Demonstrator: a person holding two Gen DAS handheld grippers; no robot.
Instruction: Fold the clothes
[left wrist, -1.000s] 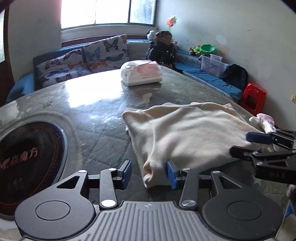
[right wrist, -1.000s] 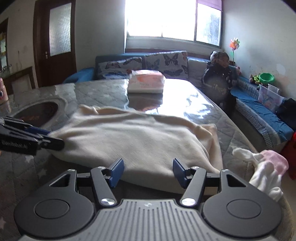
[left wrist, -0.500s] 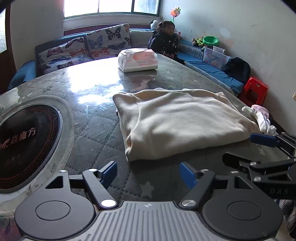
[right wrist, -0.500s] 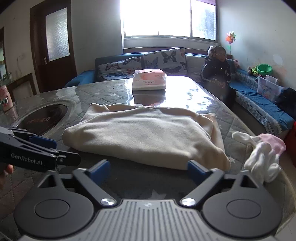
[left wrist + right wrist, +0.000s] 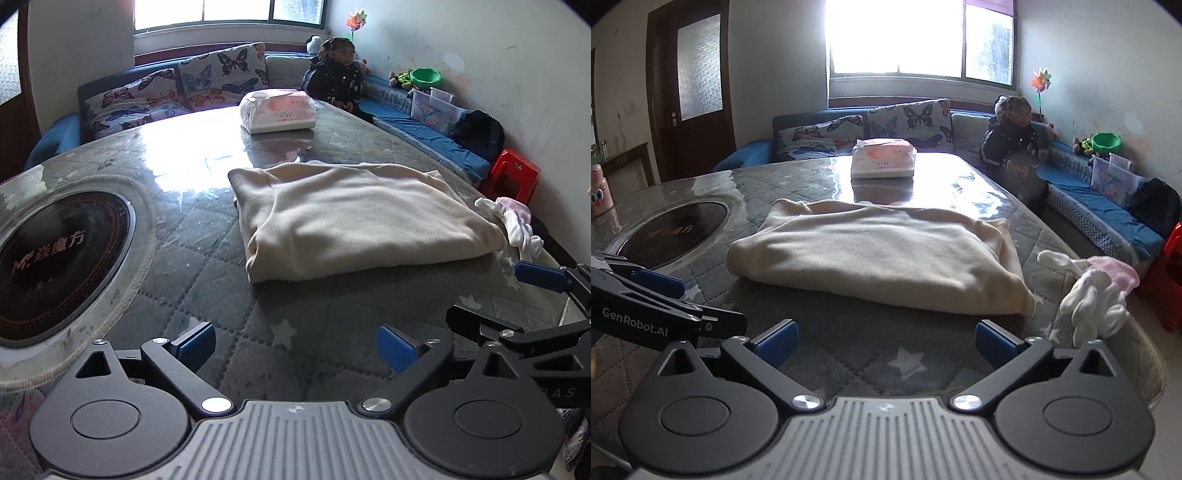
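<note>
Left claw and right claw, nearest the cameras: both released, blue pads spread wide, holding nothing, poised above the quilted grey surface short of the garment. Each claw appears at the edge of the other's view. Cream garment, mid-surface: folded into a thick rectangular stack, lying flat, apart from both claws. White and pink small clothes: bunched just beside the garment's right end, near the surface's edge. Round black inset plate: set into the surface to the left of the garment. Pink-and-white packet: farther back on the surface, well apart from the garment. Beyond, a child sits on a blue sofa below the window.
</note>
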